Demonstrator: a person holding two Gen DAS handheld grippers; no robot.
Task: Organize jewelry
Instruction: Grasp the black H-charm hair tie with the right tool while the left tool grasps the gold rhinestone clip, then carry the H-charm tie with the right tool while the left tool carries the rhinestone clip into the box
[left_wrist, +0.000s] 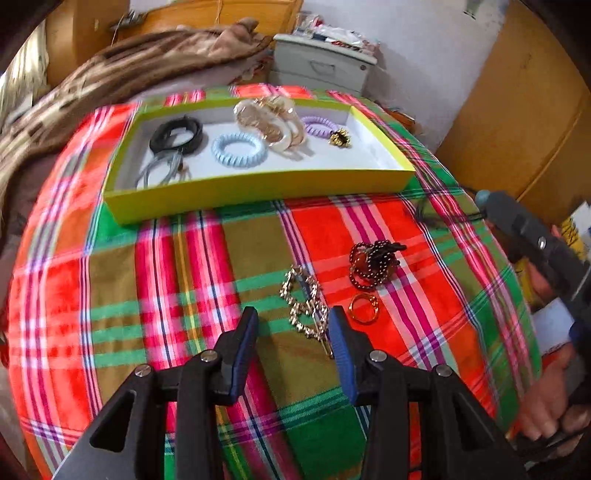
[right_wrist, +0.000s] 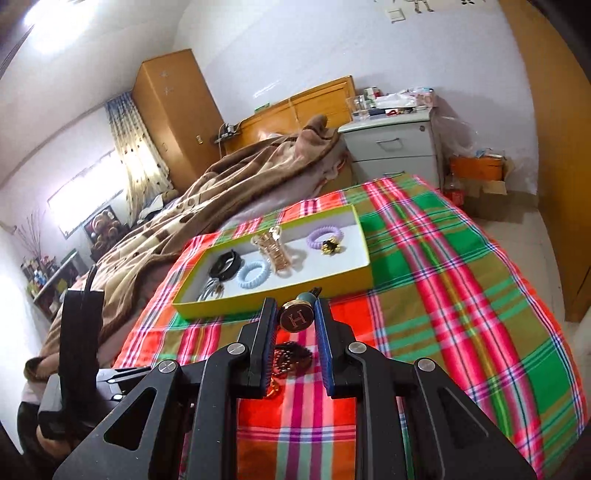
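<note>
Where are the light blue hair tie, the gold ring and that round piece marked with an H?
light blue hair tie (left_wrist: 234, 150): left wrist view, its coiled band.
gold ring (left_wrist: 364, 308): left wrist view, its rim.
round H piece (right_wrist: 296, 318): right wrist view, its lettered face.

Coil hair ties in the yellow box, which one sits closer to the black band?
The light blue coil tie, lying just right of the black band. The lilac coil tie lies further right, past the clear bangles, beside a gold clip.

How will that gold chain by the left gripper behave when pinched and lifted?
The gold chain looks made of small links lying in loose curves on the plaid cloth, so it is probably floppy and will dangle. The links look shiny, likely metal, so it may slip between the open left gripper fingers unless bunched.
</note>
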